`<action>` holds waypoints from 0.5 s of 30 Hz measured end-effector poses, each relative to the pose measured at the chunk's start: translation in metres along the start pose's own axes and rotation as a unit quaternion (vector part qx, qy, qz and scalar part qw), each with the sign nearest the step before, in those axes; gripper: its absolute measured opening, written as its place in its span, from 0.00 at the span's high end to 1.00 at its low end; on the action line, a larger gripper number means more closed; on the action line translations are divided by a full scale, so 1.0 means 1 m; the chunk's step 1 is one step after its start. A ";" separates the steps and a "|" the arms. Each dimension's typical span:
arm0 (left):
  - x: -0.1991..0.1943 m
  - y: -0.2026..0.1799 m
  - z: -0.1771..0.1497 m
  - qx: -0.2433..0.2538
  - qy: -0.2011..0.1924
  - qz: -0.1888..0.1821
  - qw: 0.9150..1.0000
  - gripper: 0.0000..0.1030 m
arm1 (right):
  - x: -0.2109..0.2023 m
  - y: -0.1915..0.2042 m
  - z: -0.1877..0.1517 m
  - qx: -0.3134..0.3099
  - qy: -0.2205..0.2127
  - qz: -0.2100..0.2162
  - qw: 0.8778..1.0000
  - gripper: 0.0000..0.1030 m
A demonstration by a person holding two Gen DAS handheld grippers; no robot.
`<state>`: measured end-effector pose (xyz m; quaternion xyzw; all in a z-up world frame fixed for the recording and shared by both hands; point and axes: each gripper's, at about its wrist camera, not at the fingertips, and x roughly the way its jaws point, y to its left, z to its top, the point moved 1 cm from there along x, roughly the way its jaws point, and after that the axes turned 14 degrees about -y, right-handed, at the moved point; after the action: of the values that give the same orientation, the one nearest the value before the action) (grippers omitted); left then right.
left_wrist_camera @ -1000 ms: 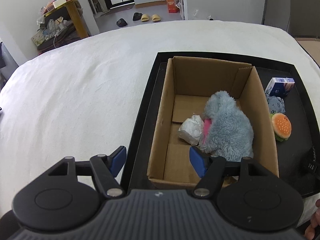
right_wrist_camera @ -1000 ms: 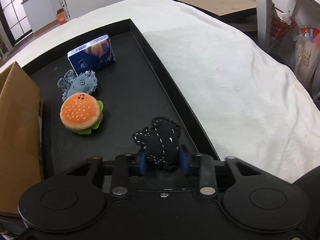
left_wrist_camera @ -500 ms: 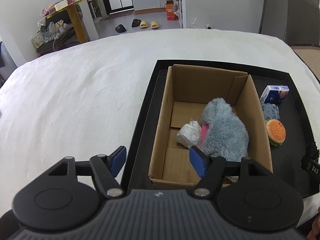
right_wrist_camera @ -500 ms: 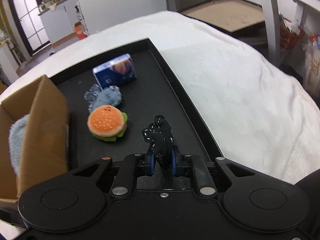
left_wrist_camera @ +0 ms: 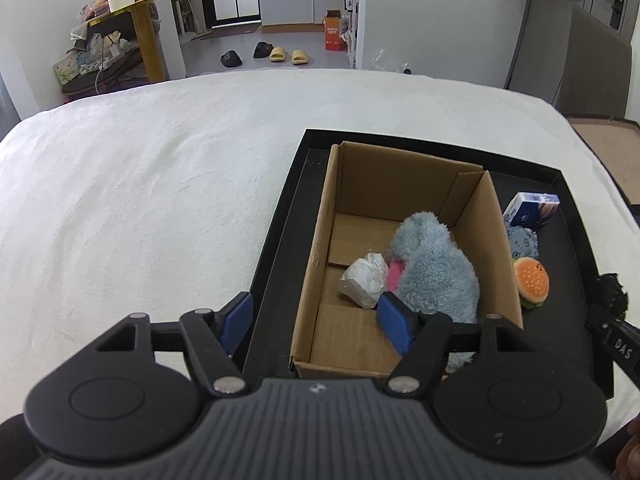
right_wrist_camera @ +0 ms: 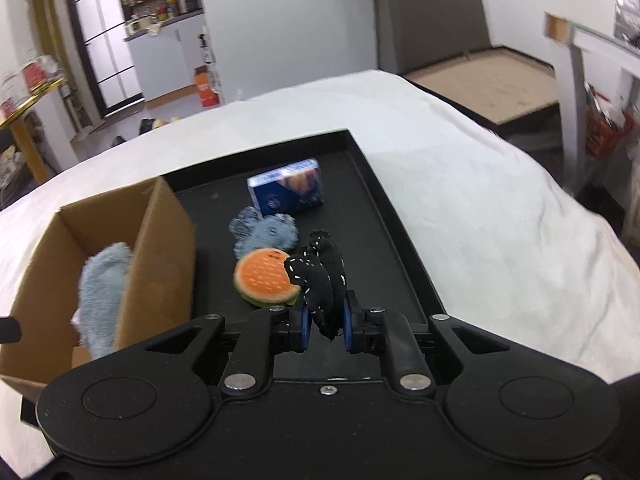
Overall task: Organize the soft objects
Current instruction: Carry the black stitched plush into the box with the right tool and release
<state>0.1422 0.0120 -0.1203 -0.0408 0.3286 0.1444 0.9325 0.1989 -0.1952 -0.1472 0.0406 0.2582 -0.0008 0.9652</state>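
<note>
My right gripper is shut on a black felt toy with white stitching and holds it above the black tray. The toy also shows at the right edge of the left wrist view. A plush burger and a grey-blue felt toy lie on the tray beside a cardboard box. The box holds a fluffy grey-blue plush and a crumpled white wad. My left gripper is open and empty over the box's near left corner.
A blue tissue pack stands at the tray's far end. The tray sits on a white blanket. A yellow table, slippers and an orange carton are on the floor beyond.
My right gripper closed on the black felt toy and lifted it off the tray, swinging left toward the box. My left gripper rose and drew back a little, still open.
</note>
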 end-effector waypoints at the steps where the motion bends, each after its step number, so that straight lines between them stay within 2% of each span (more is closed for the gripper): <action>1: 0.000 0.001 0.000 -0.003 -0.001 -0.002 1.000 0.34 | -0.001 0.004 0.001 -0.006 -0.001 0.006 1.000 0.85; 15: 0.009 0.014 -0.001 -0.037 0.012 -0.033 0.999 0.35 | -0.012 0.061 0.025 -0.045 -0.018 0.094 0.994 0.85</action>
<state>0.1443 0.0271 -0.1268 -0.0874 0.3330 0.1253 0.9305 0.2025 -0.1369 -0.1149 0.0215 0.2357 0.1005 0.9664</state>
